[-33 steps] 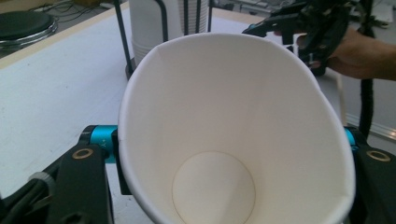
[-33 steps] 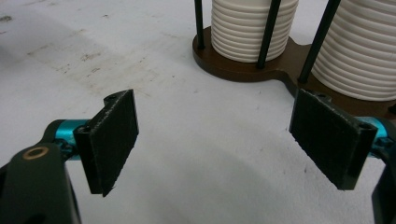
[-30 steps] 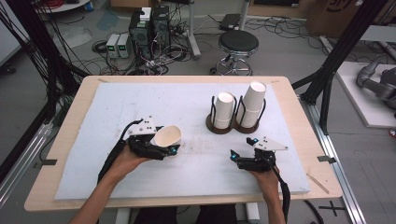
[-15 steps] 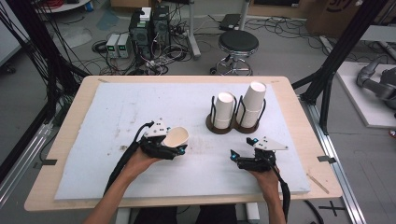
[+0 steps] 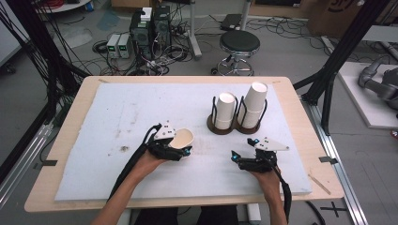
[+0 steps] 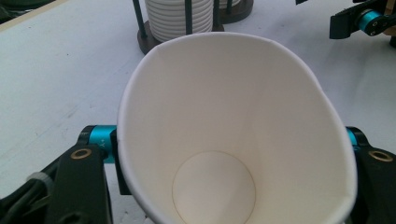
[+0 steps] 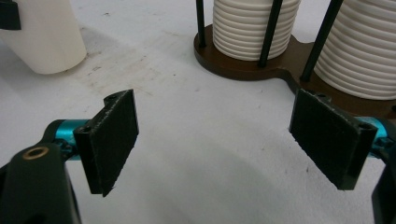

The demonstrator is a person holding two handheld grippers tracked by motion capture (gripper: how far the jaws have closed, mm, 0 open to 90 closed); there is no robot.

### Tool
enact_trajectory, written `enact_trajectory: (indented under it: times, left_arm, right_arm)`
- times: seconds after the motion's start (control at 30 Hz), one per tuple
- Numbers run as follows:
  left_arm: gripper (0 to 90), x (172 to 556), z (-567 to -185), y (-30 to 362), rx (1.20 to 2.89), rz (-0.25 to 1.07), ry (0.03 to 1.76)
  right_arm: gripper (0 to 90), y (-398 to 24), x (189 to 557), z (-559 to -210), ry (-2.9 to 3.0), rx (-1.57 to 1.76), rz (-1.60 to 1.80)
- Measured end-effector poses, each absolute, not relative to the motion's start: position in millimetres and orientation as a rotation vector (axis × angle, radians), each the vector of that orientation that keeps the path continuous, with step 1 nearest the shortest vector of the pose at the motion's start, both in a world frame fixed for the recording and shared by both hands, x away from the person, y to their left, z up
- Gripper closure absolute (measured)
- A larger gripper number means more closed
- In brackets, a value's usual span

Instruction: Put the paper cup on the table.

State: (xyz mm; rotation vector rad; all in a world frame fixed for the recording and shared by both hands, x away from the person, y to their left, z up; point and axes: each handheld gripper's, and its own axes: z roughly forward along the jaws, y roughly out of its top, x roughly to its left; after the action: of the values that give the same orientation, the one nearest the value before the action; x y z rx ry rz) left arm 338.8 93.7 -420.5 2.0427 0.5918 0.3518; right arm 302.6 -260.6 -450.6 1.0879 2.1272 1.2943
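My left gripper (image 5: 180, 149) is shut on a white paper cup (image 5: 182, 138), left of the table's middle. The grip squeezes the cup's mouth into an oval, and the cup (image 6: 224, 140) faces the camera in the left gripper view, empty inside. Its base sits at or just above the white mat; I cannot tell if it touches. In the right gripper view the cup (image 7: 44, 39) stands at the upper left. My right gripper (image 5: 236, 158) rests low near the front right, open, with nothing between its pads (image 7: 114, 140).
A dark two-post cup holder (image 5: 233, 129) stands behind the right gripper with two stacks of white cups, a shorter one (image 5: 225, 108) and a taller one (image 5: 254, 104). The white mat (image 5: 117, 108) covers most of the wooden table (image 5: 65, 117).
My left hand has carried the cup to the right and lower toward the mat, and the cup now sits more upright. The right gripper has stayed in place.
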Motion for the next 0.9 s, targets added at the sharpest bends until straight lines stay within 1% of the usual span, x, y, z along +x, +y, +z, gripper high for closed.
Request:
enact_trajectory:
  times: [0.2,0.57,0.8,0.9]
  left_arm:
    - [31.5,340,-424,93,2.057,0.360,0.598]
    - [29.7,340,-428,94,2.031,0.344,0.618]
    - [24.1,340,-430,93,2.026,0.354,0.629]
    - [17.2,341,-433,92,2.039,0.339,0.639]
  right_arm:
    - [16.2,-261,303,-451,2.125,1.090,1.297]
    - [16.2,-260,302,-451,2.124,1.086,1.294]
    - [16.2,-261,302,-451,2.121,1.086,1.294]
    - [16.2,-261,302,-451,2.121,1.086,1.295]
